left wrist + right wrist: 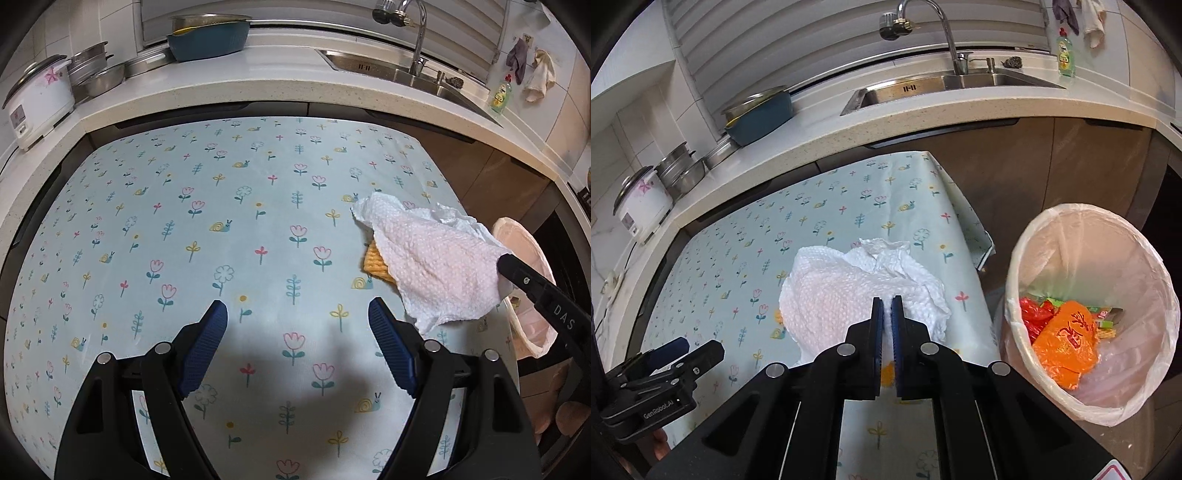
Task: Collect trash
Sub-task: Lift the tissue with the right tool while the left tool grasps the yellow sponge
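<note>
Right gripper (886, 306) pinches the limp, featherweight paper towel (849, 291) by its near edge at frame centre; left gripper (297, 314) gapes, holding nothing.

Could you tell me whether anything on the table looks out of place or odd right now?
Mostly no. The right claw pinches a crumpled paper towel; a yellow piece peeks from beneath it. The tablecloth corner hangs rumpled.

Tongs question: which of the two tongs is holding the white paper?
The right tongs are pinched shut on the paper towel. The left tongs are wide open with nothing between them.
</note>
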### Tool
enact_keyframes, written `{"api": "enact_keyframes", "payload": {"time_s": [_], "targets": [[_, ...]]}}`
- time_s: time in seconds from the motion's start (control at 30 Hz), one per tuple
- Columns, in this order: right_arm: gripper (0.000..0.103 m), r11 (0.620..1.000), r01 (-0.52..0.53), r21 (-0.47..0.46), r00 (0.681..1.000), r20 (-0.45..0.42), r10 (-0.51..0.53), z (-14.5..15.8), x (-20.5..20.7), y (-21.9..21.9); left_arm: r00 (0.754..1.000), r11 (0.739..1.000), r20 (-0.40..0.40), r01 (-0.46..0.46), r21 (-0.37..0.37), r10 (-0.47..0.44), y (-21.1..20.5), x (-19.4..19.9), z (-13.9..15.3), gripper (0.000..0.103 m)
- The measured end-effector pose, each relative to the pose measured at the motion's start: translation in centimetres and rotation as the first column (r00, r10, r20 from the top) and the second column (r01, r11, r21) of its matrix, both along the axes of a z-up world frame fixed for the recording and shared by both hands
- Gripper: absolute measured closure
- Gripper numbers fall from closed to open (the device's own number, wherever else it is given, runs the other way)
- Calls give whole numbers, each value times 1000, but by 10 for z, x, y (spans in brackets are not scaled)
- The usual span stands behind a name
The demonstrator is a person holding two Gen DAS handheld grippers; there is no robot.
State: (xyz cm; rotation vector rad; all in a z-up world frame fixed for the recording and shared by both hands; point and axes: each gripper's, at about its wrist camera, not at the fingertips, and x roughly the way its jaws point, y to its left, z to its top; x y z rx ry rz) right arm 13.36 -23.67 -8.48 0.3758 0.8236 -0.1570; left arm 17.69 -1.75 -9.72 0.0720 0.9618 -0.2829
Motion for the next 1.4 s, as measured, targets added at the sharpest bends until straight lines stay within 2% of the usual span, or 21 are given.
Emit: {"api": "enact_keyframes", "payload": {"time_s": [0.27,0.33,0.5,0.63,0.83,0.97,1.2,1.4], "targets": [[98,1000,-12,18,999,-51,13,-19,-25,1,999,999,-15,37,-7,-38,-15,-13,-3,28],[98,999,-31,38,999,-24,32,-9,-28,7,999,999,-15,43,-8,-43,-15,-17,-2,28],[99,994,-109,26,991,83,106,42,-26,27,999,999,-20,43,-22,-44,-6,-29,3,28],[99,986,-158,51,978,143,149,73,-20,40,999,999,-23,29,-43,-30,4,-39,10,28],[99,964,-235,121,956,209,207,98,-24,62,1000,998,18,9,-68,-7,29,-57,31,25],[99,957,-270,108,940,245,237,114,-33,77,999,998,32,-7,-68,9,40,-64,39,25],[99,974,-226,30,938,278,209,139,-49,68,999,996,25,22,-84,-20,26,-76,42,25],[99,992,-127,-15,957,263,126,137,-62,28,996,992,16,87,-91,-86,-13,-80,40,24]]}}
